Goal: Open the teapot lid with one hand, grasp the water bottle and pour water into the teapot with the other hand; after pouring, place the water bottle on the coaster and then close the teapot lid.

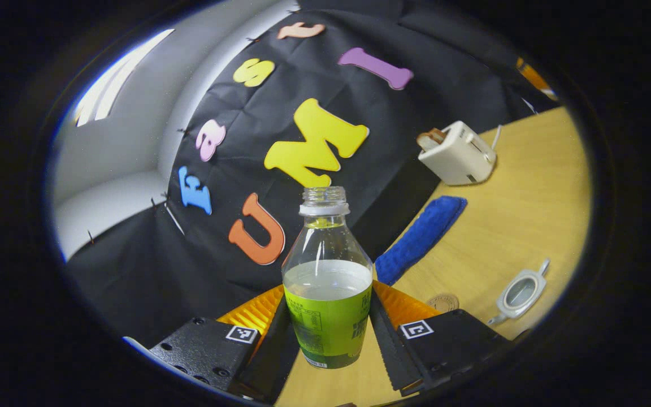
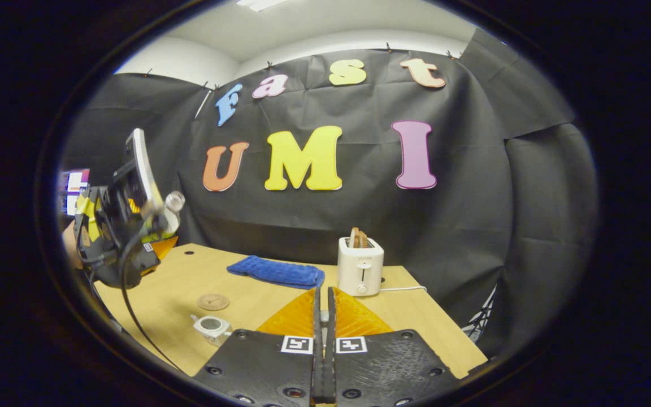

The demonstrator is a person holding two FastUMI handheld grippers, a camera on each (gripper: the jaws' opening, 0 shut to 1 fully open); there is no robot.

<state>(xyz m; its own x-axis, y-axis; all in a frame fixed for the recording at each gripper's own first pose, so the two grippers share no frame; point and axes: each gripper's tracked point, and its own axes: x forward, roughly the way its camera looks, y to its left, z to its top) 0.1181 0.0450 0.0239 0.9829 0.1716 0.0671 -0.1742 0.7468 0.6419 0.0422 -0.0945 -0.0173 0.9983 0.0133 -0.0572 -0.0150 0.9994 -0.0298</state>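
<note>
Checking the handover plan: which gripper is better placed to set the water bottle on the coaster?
Left. The left gripper clamps the water bottle, with the coaster just ahead of it. The right gripper is shut and holds no bottle.

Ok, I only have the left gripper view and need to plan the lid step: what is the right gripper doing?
Observer: The right gripper has its fingers closed together, with nothing visible between them.
Operator: Where is the teapot from there?
Observer: In the right gripper view the teapot stands on the table off to the left of the fingers, apart from them.
Operator: How high am I?
Observer: The left gripper holds the water bottle well above the tabletop, near the table's left end in that view.
</note>
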